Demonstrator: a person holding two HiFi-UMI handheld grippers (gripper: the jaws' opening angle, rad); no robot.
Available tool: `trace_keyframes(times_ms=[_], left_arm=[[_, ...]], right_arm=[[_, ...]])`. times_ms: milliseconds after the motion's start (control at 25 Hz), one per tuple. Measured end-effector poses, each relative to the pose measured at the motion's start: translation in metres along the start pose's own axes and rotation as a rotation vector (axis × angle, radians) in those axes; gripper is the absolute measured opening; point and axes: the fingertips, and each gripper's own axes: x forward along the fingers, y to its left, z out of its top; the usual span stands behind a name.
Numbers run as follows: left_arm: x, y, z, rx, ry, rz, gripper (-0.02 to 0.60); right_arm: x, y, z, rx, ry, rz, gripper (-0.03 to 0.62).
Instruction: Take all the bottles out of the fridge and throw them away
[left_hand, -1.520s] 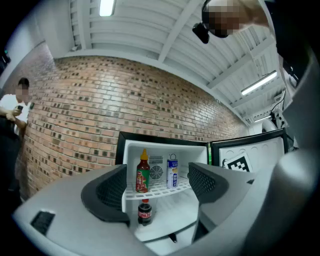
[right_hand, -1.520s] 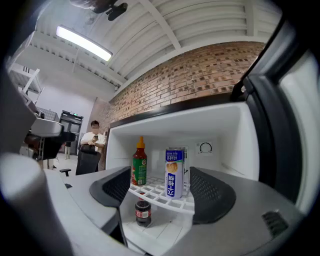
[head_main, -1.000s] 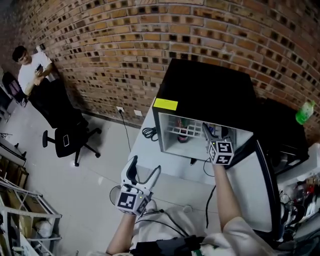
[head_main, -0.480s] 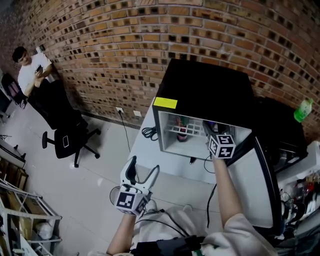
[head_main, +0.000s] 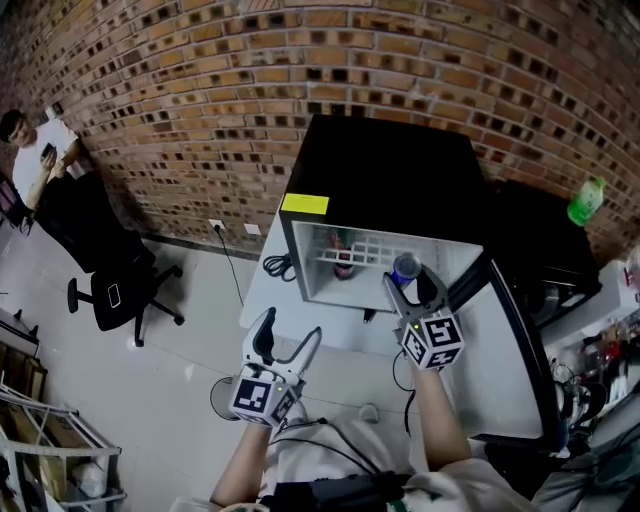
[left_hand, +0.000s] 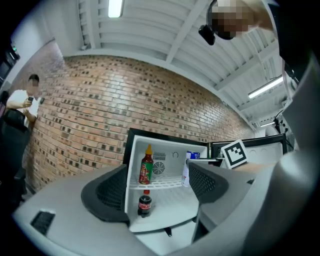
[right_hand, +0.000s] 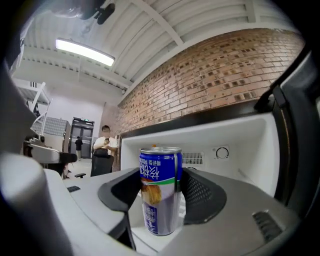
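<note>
A small black fridge (head_main: 390, 185) stands open on a white table (head_main: 268, 292). My right gripper (head_main: 410, 282) is shut on a blue can (head_main: 405, 267) and holds it upright just outside the fridge's opening. In the right gripper view the blue can (right_hand: 160, 192) sits between both pads. A red sauce bottle (left_hand: 146, 166) stands on the wire shelf, and a cola bottle (left_hand: 144, 203) stands on the fridge floor below it. My left gripper (head_main: 290, 342) hangs open and empty, low and to the left of the fridge.
The fridge door (head_main: 512, 345) swings open to the right. A green bottle (head_main: 585, 203) stands on a dark unit at the far right. An office chair (head_main: 105, 290) and a person (head_main: 30, 150) are at the far left by the brick wall.
My right gripper has closed on the blue can inside the fridge and drawn it out toward me. The left gripper has stayed in place.
</note>
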Motion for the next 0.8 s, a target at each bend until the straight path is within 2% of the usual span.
trace_keyframes(times_ms=[240, 400, 600, 800], left_arm=[[0.011, -0.003, -0.006, 0.018, -0.003, -0.039, 0.379], [0.009, 0.002, -0.01, 0.015, 0.014, -0.035, 0.379], [-0.012, 0.027, -0.028, -0.019, 0.045, 0.048, 0.379], [-0.064, 0.058, -0.053, -0.064, 0.046, 0.19, 0.379]], right_arm=[[-0.041, 0.032, 0.013, 0.019, -0.026, 0.056, 0.261], [-0.051, 0.057, 0.002, 0.012, 0.001, 0.109, 0.259], [-0.042, 0.109, -0.046, 0.066, 0.114, 0.23, 0.259], [-0.023, 0.184, -0.096, 0.071, 0.231, 0.431, 0.259]])
